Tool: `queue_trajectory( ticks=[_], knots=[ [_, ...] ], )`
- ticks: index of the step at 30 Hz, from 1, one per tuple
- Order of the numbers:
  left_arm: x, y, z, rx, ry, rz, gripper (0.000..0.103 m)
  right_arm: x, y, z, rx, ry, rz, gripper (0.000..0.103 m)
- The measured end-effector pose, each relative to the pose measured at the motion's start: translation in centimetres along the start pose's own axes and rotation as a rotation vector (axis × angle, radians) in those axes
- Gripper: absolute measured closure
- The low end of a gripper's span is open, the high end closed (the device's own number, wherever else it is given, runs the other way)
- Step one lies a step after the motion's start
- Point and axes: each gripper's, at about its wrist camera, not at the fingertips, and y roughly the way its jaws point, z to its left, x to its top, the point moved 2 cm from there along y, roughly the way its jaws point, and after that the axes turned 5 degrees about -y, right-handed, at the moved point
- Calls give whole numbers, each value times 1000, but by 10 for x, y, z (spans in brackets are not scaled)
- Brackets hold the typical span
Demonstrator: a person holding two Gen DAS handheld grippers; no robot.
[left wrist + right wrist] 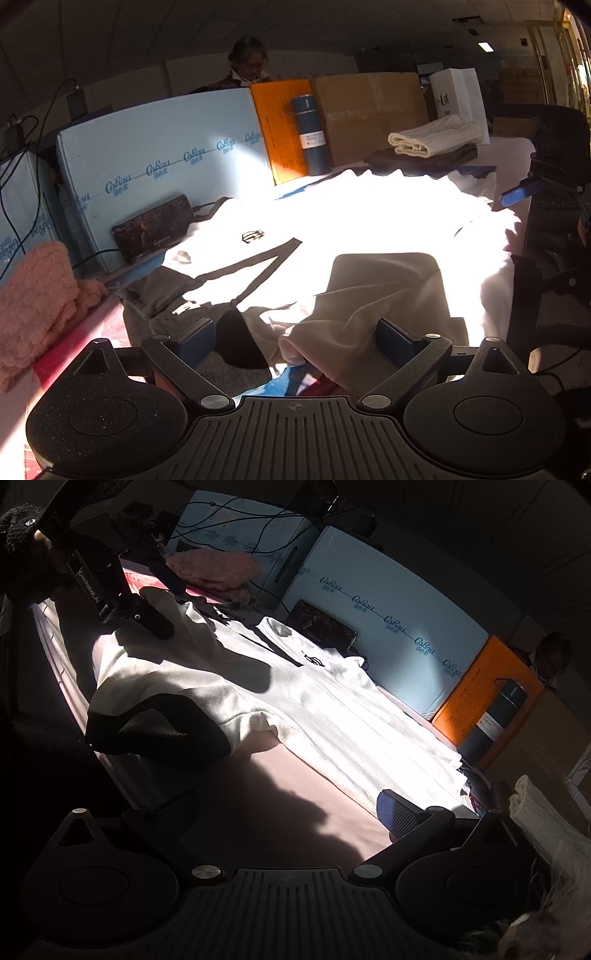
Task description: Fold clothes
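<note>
A white sweater (306,701) with black trim and a small dark emblem on the chest lies spread across the pink-covered tabletop (280,805), lit by hard sunlight. Its dark-cuffed sleeve (155,731) is bent in near the tabletop's edge.

The left tongs (295,339) stand wide apart at the collar end of the sweater, with a fold of pale cloth rising between the two fingers; neither blue pad presses on it. In the right wrist view the same tongs (162,602) hang just over the sweater's shoulder. The right tongs (284,808) are also spread wide, holding nothing, above the bare pink cover just beside the sweater's hem.

A grey garment (162,295) lies against the sweater's collar end, and a pink knit (33,295) is heaped beyond it. At the far end a cream knit (436,136) sits folded on a dark folded garment (421,158). Behind the tabletop stand light blue printed boxes (159,147), a dark flat device (155,229) leaning on them, an orange box (280,125), a blue-grey flask (310,133), a brown carton (373,110) and a white paper bag (458,92). A person (249,62) sits behind the boxes.
</note>
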Motion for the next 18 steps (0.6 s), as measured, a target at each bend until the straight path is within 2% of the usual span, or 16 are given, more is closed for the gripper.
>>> queue_trajectory(
  ticks=[6,9,10,12,13,14,18],
  knots=[
    [0,-8,4,-30,-34,-48,7,20,2,5,27,-40,-150,0],
    [-1,-16,6,-71,-59,-98,7,29,3,2,89,-24,-190,6],
    [-1,-18,6,-86,-67,-113,7,30,5,1,111,-22,-193,14],
    [0,-22,7,-112,-80,-139,7,33,6,-1,162,-10,-193,37],
    [0,-24,7,-125,-86,-153,7,34,7,-4,198,7,-194,53],
    [0,-27,7,-137,-93,-166,7,35,7,-6,233,24,-195,61],
    [2,-33,9,-202,-135,-222,7,35,11,-19,319,153,-212,65]
  ],
)
